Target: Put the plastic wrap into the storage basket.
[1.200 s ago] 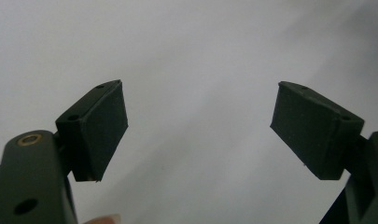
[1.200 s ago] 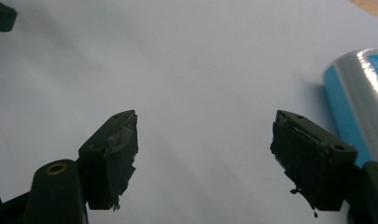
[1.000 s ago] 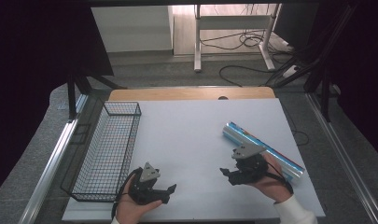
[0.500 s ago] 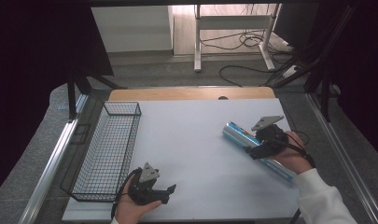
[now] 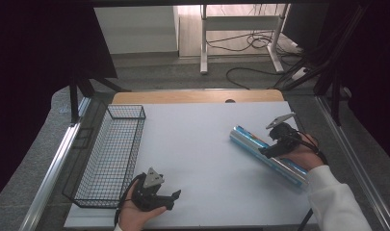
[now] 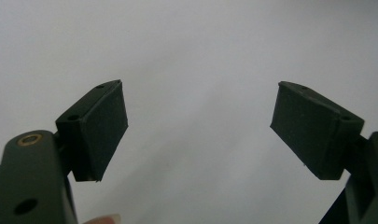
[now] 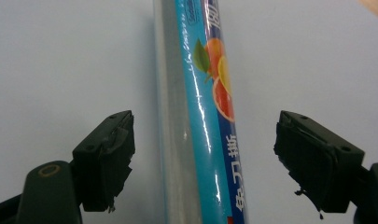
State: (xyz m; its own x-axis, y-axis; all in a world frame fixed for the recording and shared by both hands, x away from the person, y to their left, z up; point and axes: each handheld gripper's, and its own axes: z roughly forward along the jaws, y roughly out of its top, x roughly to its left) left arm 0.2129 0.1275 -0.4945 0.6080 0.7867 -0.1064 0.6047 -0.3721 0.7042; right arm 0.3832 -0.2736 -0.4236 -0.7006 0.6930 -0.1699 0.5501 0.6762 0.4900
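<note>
Where the white counter (image 5: 202, 159) shows from above: long shiny cling-wrap roll (image 5: 269, 156) lying on the right, right tongs (image 5: 272, 150) over it, left tongs (image 5: 171, 199) apart by the wire basket (image 5: 110, 159). Left gripper view: pads wide, nothing between. Right gripper view: just opening wider, roll (image 7: 200, 121) between, untouched.

Laboratory recording station: white-topped desk (image 5: 202, 144) within a dark curtained frame (image 5: 38, 72), loose floor cables (image 5: 250, 45), bare rear bench legs (image 5: 203, 43).
</note>
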